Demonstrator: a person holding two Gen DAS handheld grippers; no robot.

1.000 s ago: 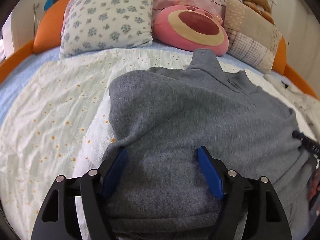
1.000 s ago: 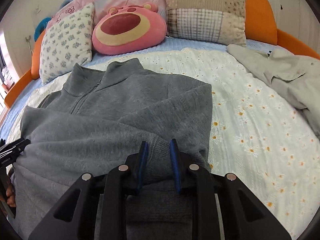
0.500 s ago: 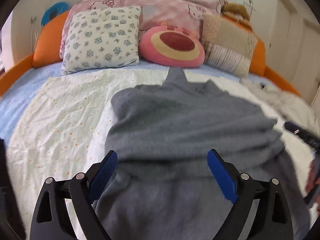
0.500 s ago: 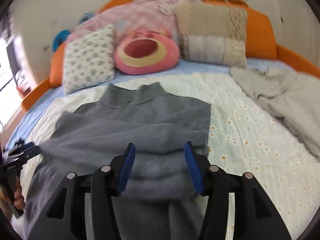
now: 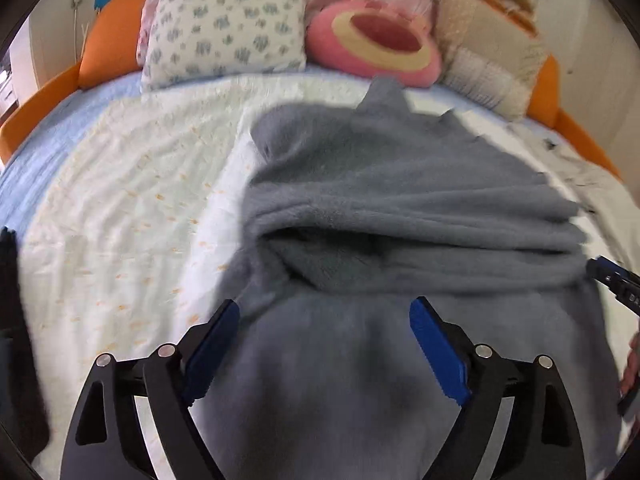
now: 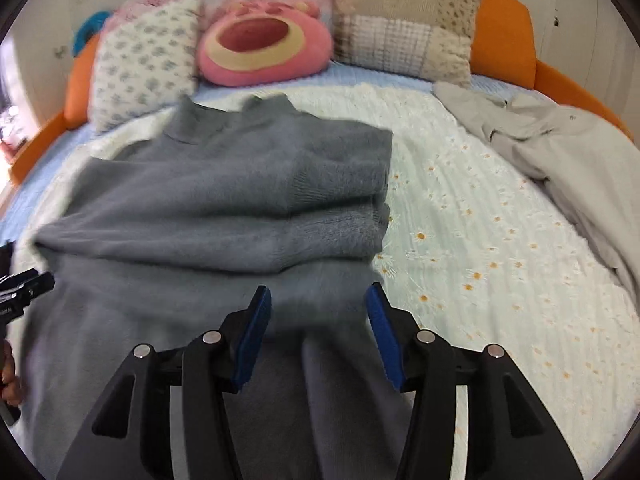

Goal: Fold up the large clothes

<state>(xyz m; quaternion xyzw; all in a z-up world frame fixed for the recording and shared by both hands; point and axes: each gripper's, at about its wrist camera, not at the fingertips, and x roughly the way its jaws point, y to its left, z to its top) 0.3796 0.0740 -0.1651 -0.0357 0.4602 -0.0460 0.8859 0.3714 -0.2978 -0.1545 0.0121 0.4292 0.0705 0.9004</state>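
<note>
Covering bed, daisy quilt, orange surround

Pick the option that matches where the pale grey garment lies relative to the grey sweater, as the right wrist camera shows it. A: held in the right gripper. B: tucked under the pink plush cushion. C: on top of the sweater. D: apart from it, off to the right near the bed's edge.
D: the pale grey garment lies crumpled to the right, with bare daisy-print bedspread between it and the grey sweater.

An orange-framed bed with a daisy-print sheet stands against pale walls, pillows lining its head.
</note>
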